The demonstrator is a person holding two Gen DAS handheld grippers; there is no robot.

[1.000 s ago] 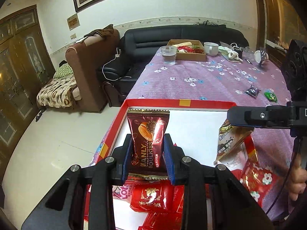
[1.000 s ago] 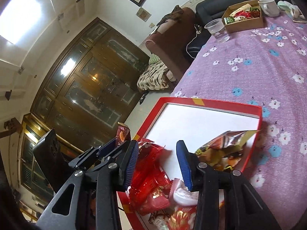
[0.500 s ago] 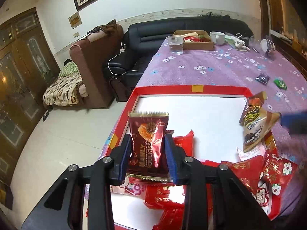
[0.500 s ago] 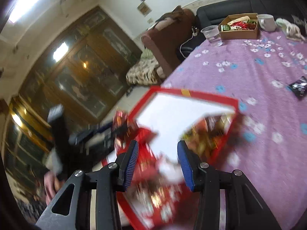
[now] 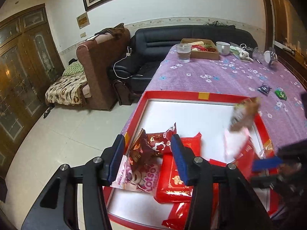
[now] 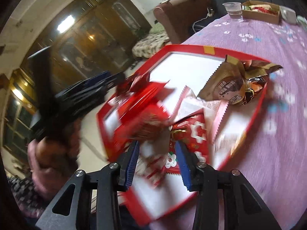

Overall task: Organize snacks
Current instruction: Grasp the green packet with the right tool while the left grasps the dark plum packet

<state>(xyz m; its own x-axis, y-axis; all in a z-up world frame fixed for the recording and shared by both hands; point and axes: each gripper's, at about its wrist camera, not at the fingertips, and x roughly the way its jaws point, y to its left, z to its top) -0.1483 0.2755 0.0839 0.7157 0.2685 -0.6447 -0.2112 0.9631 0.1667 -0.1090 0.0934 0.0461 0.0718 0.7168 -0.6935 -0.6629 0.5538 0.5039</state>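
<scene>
Now your left tool (image 5: pixel 147 158) is opening, its pads clear of the dark brown almond packet (image 5: pixel 141 149), which drops onto the heap at the near left of the red tray (image 5: pixel 172 95), where the snacks belong. Beside it lie red packets (image 5: pixel 176 180), crowding the near rim. Farther back the white floor is bare, with room to spread. Your right tool (image 6: pixel 157 163) is narrowing over a flowered red packet (image 6: pixel 191 136), not yet gripping.

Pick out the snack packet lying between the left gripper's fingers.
The dark maroon packet, crumpled on the pink packet; the others are bright red or brown.
</scene>
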